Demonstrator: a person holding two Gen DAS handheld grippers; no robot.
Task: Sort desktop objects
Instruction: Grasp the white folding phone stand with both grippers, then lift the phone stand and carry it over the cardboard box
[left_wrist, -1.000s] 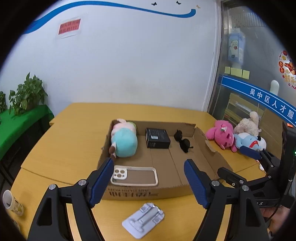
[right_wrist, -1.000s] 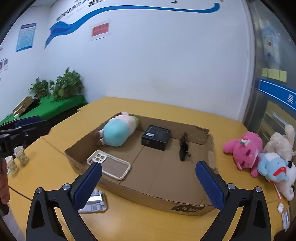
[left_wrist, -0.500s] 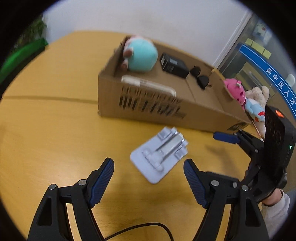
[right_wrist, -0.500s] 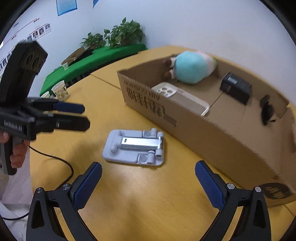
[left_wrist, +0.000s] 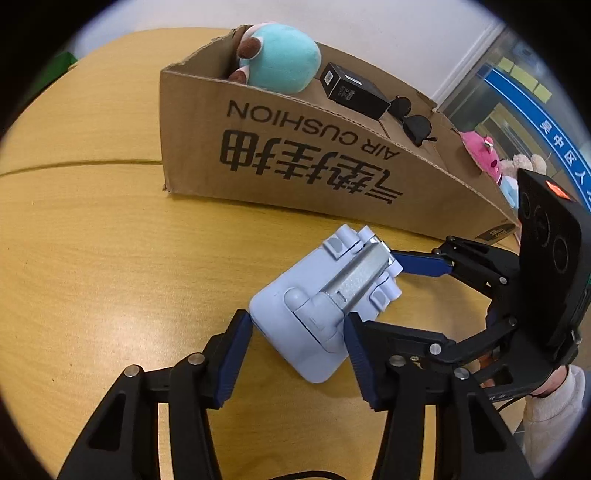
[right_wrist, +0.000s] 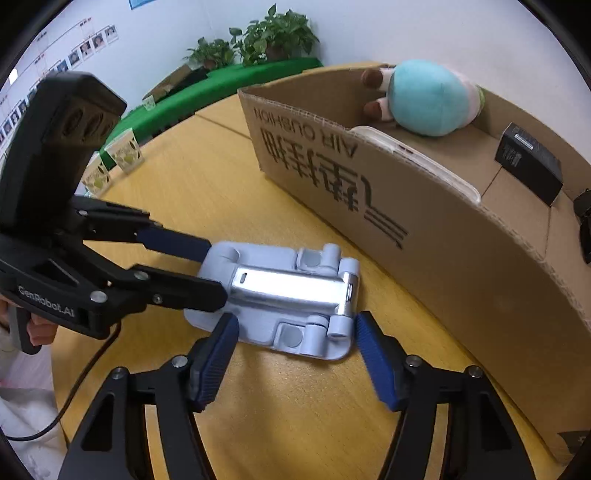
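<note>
A pale blue folding phone stand (left_wrist: 325, 299) lies flat on the wooden table in front of a cardboard box (left_wrist: 317, 162). It also shows in the right wrist view (right_wrist: 280, 291). My left gripper (left_wrist: 295, 343) is open, its blue pads on either side of the stand's near end. My right gripper (right_wrist: 291, 350) is open, its pads astride the stand's other end. The box holds a teal plush toy (left_wrist: 280, 55), a black box (left_wrist: 351, 88), sunglasses (left_wrist: 413, 122) and a clear phone case (right_wrist: 417, 158).
Pink and other plush toys (left_wrist: 484, 155) lie on the table beyond the box's right end. Paper cups (right_wrist: 114, 158) stand at the table's far left edge, by a green-covered bench with plants (right_wrist: 258, 40). A black cable (right_wrist: 74, 387) trails over the table.
Both grippers have dropped from above the box to the table and closed in on the phone stand from opposite ends. Their jaws have narrowed around it.
</note>
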